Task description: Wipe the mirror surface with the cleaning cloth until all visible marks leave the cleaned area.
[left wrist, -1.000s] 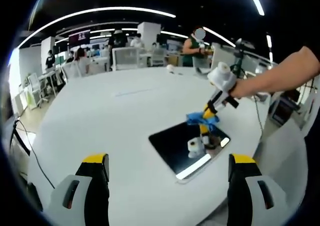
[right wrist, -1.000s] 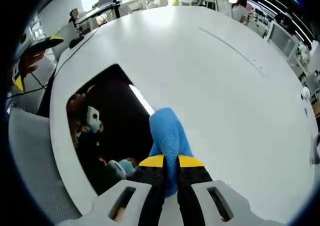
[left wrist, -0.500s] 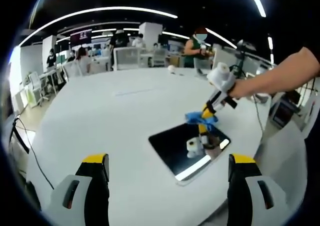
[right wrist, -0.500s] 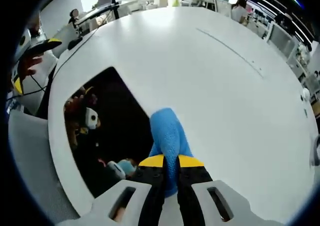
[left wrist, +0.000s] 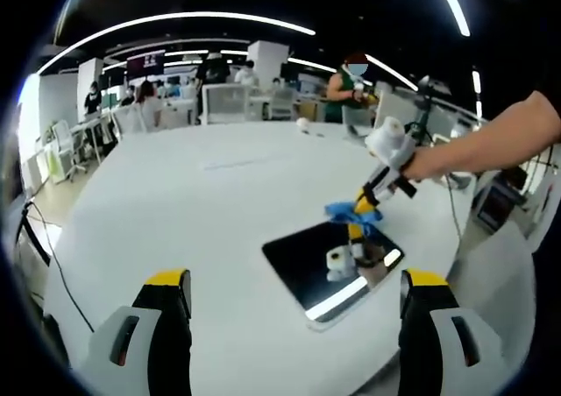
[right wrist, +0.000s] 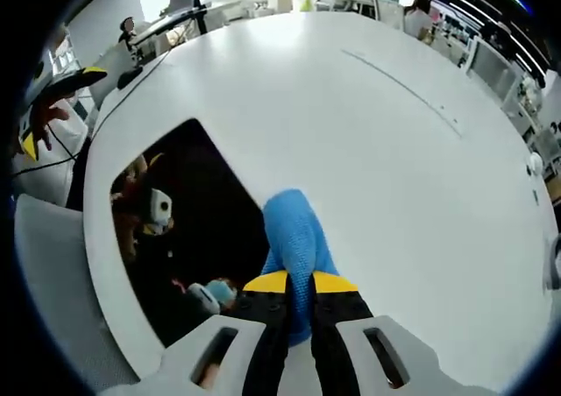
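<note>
Now | cloth (right wrist: 296, 238) pinched in right claw (right wrist: 299, 282) | at mirror (right wrist: 188, 221) edge

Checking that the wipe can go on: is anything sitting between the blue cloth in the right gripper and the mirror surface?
Nothing visible does. The right gripper is shut on the blue cloth, which hangs at the mirror's edge, and the white table around it is bare there. The left gripper is open, held back from the mirror.

light: bright overhead ceiling strips (left wrist: 175, 19) | glare: white bench (right wrist: 368, 151) washed out | mirror (left wrist: 329, 260) reflects a strip | edges: strong fisheye bending | focus: sharp
</note>
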{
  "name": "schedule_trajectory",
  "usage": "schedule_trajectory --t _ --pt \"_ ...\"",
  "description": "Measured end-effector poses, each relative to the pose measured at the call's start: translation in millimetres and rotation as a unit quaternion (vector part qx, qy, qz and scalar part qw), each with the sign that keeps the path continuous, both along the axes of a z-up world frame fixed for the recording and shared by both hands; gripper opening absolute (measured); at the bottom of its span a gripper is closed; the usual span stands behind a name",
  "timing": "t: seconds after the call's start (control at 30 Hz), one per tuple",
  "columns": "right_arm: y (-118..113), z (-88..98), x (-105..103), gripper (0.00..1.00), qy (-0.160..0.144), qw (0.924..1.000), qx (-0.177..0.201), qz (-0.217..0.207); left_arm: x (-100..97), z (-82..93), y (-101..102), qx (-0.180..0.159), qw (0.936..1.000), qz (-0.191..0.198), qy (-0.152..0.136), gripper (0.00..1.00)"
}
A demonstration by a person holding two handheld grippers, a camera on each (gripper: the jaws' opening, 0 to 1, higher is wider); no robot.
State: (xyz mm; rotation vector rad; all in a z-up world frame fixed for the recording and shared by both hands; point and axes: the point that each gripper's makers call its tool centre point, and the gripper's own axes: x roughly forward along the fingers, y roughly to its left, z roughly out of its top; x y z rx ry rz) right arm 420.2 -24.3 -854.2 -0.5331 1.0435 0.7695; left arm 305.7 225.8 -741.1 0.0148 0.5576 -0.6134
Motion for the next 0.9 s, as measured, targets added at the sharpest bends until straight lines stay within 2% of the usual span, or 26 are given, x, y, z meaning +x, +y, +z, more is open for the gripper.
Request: schedule_trajectory --t 0.1,0.13,0.17,0.23,0.37,0.5,0.67,0.73,0.8,0.9 --pt "-1.0 3.5 3.7 0.03 -0.003 0.9999 0.0 -0.011 0.2 0.8 -0.2 0.001 1.0 -0.002 0.0 1.0" --pt "-0.1 7.0 5.9 0.03 -0.008 0.9998 0.007 -0.017 0.9 1.8 0.0 -0.001 1.0 -0.001 -0.002 1.0" --pt "4.8 14.8 6.6 0.03 -0.004 0.9991 0.03 -0.028 1.5 2.8 0.1 -0.002 1.0 -0.001 -0.003 1.0" --pt "-0.2 26.5 14.5 0.03 -0.02 0.9992 0.025 -0.024 1.6 5.5 -0.4 -0.006 1.0 -0.001 -0.006 1.0" --pt "-9.2 47.6 25.7 0.04 -0.032 0.9979 0.038 -0.04 3.8 6.6 0.7 -0.004 1.0 0.0 -0.009 1.0" --pt "-28.5 55.0 28.6 0.04 -0.023 0.997 0.044 -0.06 8.4 6.3 4.1 0.002 0.9998 0.007 -0.016 1.0" --pt "-59.2 47.4 22.5 0.04 -0.015 0.9957 0.034 -0.085 13.7 6.9 6.2 0.002 0.9998 0.01 -0.019 1.0" --pt "-73.7 38.0 16.2 0.04 -0.007 0.995 0.024 -0.097 19.0 11.3 9.0 0.006 0.9991 0.018 -0.037 1.0" --pt "-83.9 28.5 7.5 0.04 0.001 0.9942 0.019 -0.106 19.9 14.2 8.5 -0.003 0.9991 0.021 -0.037 1.0" --pt "-97.2 13.3 -3.4 0.04 0.008 0.9932 0.003 -0.116 21.2 11.5 8.2 0.015 0.999 0.018 -0.038 1.0"
